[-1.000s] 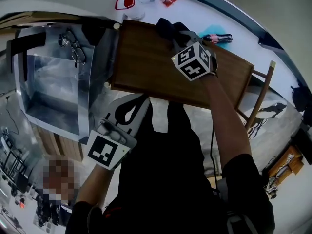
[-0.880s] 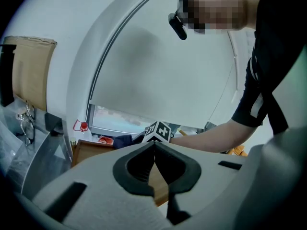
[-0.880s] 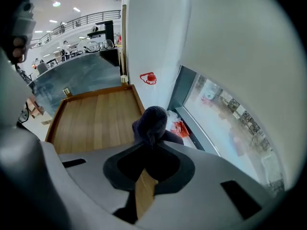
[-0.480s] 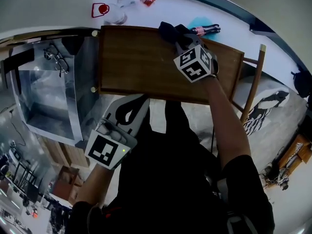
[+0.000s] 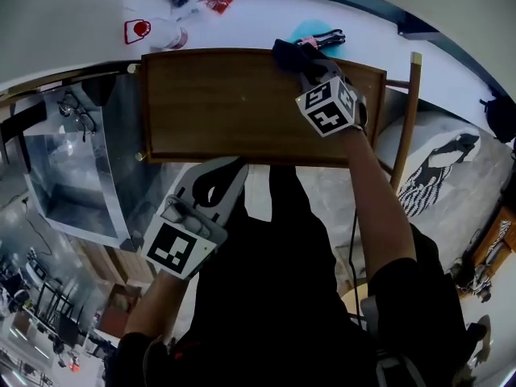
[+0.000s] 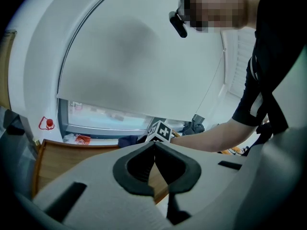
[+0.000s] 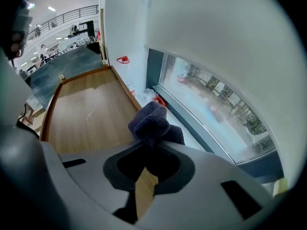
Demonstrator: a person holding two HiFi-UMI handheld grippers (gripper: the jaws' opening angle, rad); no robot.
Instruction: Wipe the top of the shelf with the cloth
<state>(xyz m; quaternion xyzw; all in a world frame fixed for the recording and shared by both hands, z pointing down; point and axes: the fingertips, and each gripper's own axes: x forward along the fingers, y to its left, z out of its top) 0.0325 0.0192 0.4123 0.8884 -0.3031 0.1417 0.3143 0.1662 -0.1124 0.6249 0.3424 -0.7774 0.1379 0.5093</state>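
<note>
Right gripper (image 5: 300, 61) pinches a dark cloth (image 5: 287, 53) at the wooden shelf top's (image 5: 226, 103) far edge, while the left gripper (image 5: 219, 172) hangs clear.

In the head view the brown shelf top fills the 12 o'clock area, with a clear-walled case (image 5: 72, 168) beside it at 9 o'clock. The right gripper (image 7: 152, 143) reaches in at 1 o'clock, its jaws clamped on the bunched cloth (image 7: 151, 121), which lies on the wood near the far right corner. The left gripper (image 6: 154, 145) sits at 7 o'clock, short of the shelf's near edge, jaw tips pressed together on nothing. A small bottle (image 5: 326, 37) lies just beyond the cloth, and spectacles (image 5: 76, 111) rest on the case at 10 o'clock.
</note>
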